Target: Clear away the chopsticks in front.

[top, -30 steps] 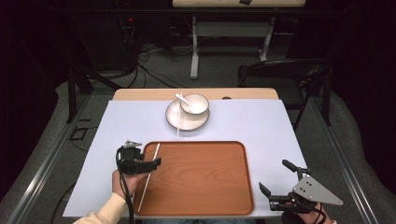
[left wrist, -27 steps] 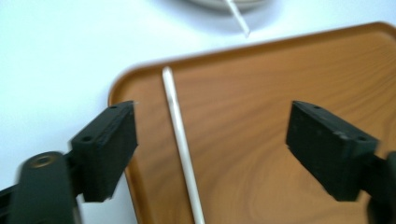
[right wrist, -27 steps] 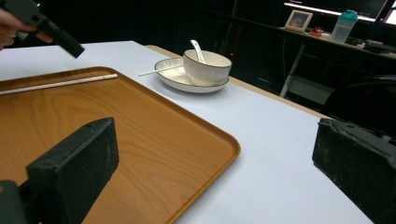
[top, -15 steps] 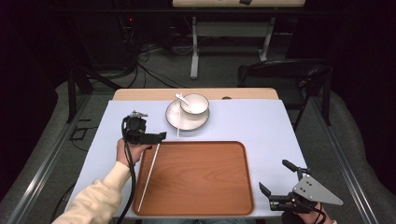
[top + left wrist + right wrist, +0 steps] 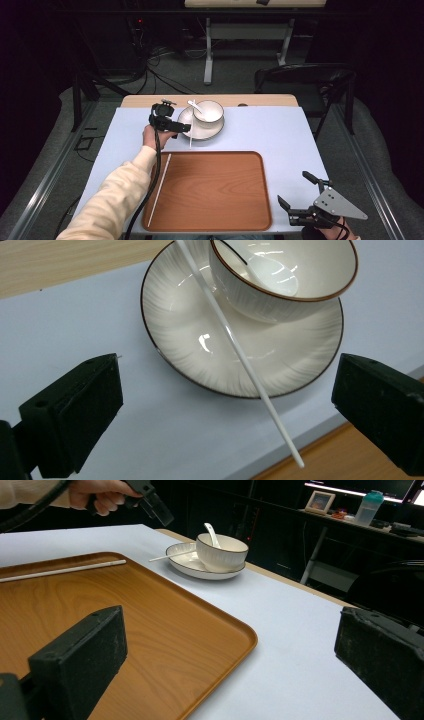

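Item: white chopstick (image 5: 240, 352), slim, rigid, light, likely slick. It lies across the saucer (image 5: 185, 340) rim beside the bowl (image 5: 280, 275), tip overhanging the bench (image 5: 260, 130). Best pinched mid-shaft. Left gripper (image 5: 176, 126) has just been opening, wide, nothing between; right gripper (image 5: 302, 197) wide, empty.

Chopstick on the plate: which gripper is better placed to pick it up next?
Left. The left gripper hangs open right beside the chopstick that leans on the plate, which lies between its jaws in the left gripper view. The right gripper sits open at the near right corner, beyond the tray.
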